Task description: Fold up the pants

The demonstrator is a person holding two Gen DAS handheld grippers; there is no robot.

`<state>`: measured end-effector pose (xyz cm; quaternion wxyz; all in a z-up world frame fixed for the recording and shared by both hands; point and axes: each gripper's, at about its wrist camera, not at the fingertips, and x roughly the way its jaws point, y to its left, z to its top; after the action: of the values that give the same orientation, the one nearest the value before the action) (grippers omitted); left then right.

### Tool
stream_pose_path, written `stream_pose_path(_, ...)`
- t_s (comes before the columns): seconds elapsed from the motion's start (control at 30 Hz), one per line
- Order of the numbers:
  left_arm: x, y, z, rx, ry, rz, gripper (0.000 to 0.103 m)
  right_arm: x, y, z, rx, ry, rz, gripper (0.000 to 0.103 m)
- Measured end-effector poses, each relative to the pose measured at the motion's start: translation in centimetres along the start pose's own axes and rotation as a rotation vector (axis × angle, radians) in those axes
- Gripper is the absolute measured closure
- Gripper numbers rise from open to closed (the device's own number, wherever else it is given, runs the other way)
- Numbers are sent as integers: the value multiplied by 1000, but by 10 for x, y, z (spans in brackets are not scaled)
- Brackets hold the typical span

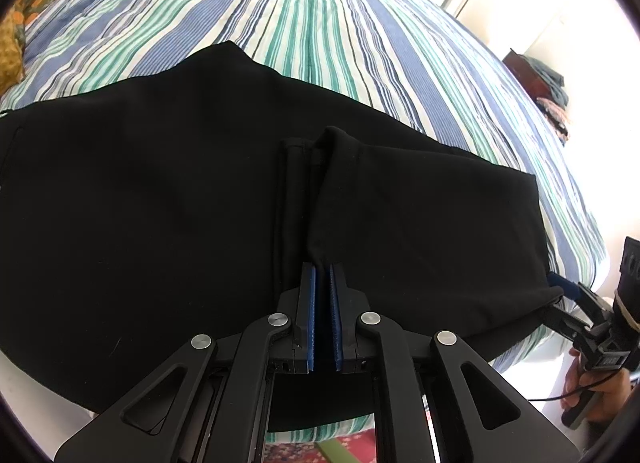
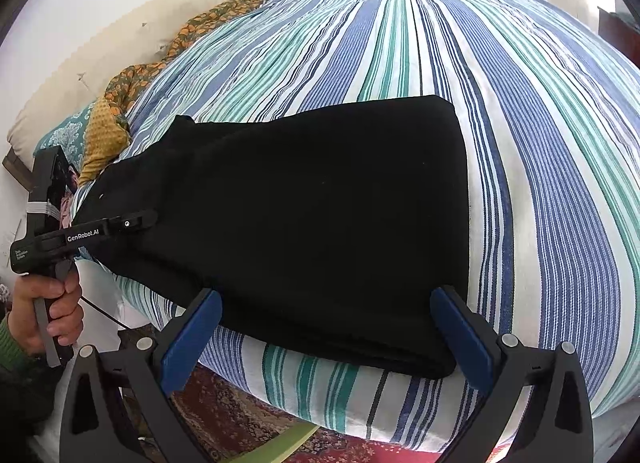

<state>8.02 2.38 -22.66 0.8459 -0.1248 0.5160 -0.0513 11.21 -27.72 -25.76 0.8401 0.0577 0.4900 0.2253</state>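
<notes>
Black pants (image 1: 160,183) lie folded across the striped bed sheet (image 1: 320,23), close to the bed's near edge. My left gripper (image 1: 322,269) is shut on a raised fold of the pants, with the cloth pinched between its blue pads. In the right wrist view the pants (image 2: 320,203) form a broad dark slab, and the left gripper (image 2: 150,217) bites their left side. My right gripper (image 2: 326,293) stands wide open, its two fingers straddling the pants' near edge without pressing on it. From the left wrist view the right gripper (image 1: 560,289) sits at the pants' right corner.
An orange floral blanket (image 2: 132,83) and a pillow (image 2: 52,103) lie at the bed's far left. A red patterned rug (image 2: 248,415) covers the floor below the bed edge. Dark furniture with clothes (image 1: 540,75) stands at the right. A hand (image 2: 52,303) grips the left tool's handle.
</notes>
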Motion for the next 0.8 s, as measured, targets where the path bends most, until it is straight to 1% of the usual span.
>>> stream_pose_path(0.4,0,0,0,-1,1,0,95,1,5,-2,-14,-4,-18,0)
stream_pose_path(0.47,-1,2,0,-12,0,-12,94,1,5,-2,-15,-4,-18,0)
stream_pose_path(0.53,-4,8,1,-42,-5,-45,94,1,5,-2,-16,-4,-19,0)
stream_pose_path(0.57,-6,12,1,-71,-8,-72,89,2,5,-1,-17,-4,-20,0)
stream_pose_path(0.6,-9,15,1,-99,-9,-103,81,2,7,-1,-19,-4,-23,0)
stream_pose_path(0.63,-13,16,1,-116,-10,-129,76,2,7,-1,-21,-4,-25,0)
stream_pose_path(0.67,-18,16,0,-120,-17,-141,64,3,7,-1,-22,-5,-27,0)
stream_pose_path(0.7,-26,13,-1,-106,-36,-127,46,4,8,-1,-25,-5,-29,0)
stream_pose_path(0.73,-32,11,-2,-88,-53,-95,35,4,8,-1,-27,-5,-32,0)
stream_pose_path(0.77,-40,8,-3,-67,-76,-54,21,4,8,-1,-28,-5,-34,0)
stream_pose_path(0.8,-48,7,-5,-51,-97,-30,18,4,7,-1,-28,-6,-36,0)
